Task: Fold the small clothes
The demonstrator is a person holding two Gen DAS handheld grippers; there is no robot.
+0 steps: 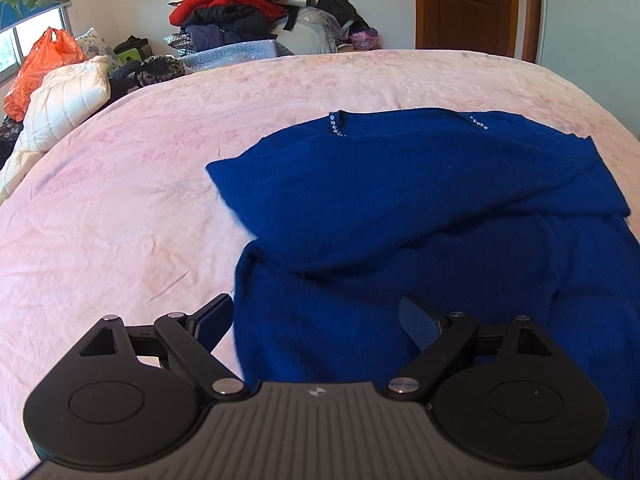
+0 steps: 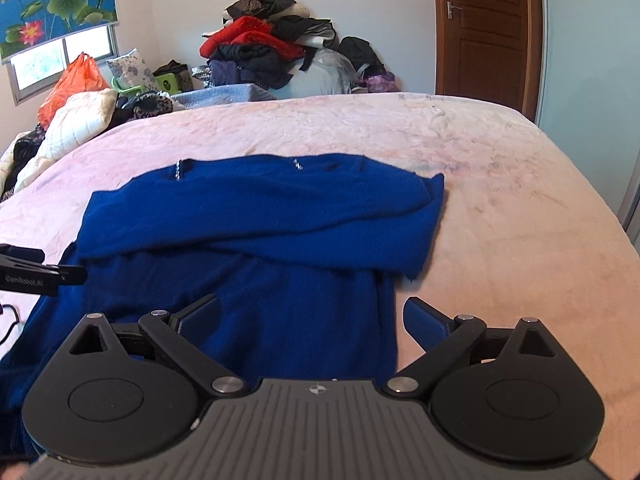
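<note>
A dark blue knit sweater (image 1: pixel 420 200) lies flat on the pink bedspread (image 1: pixel 120 200), its sleeves folded across the chest, small rhinestones by the collar. My left gripper (image 1: pixel 316 316) is open and empty, hovering over the sweater's lower left edge. In the right wrist view the sweater (image 2: pixel 260 216) fills the middle of the bed (image 2: pixel 520 200). My right gripper (image 2: pixel 312 316) is open and empty over the sweater's lower right edge. The left gripper's side (image 2: pixel 40 270) shows at the left border.
A heap of clothes (image 1: pixel 240 8) is piled behind the bed's far edge. An orange plastic bag (image 1: pixel 36 68) and a white quilted pillow (image 1: pixel 68 100) sit at the far left. A brown door (image 2: pixel 484 32) stands at the far right.
</note>
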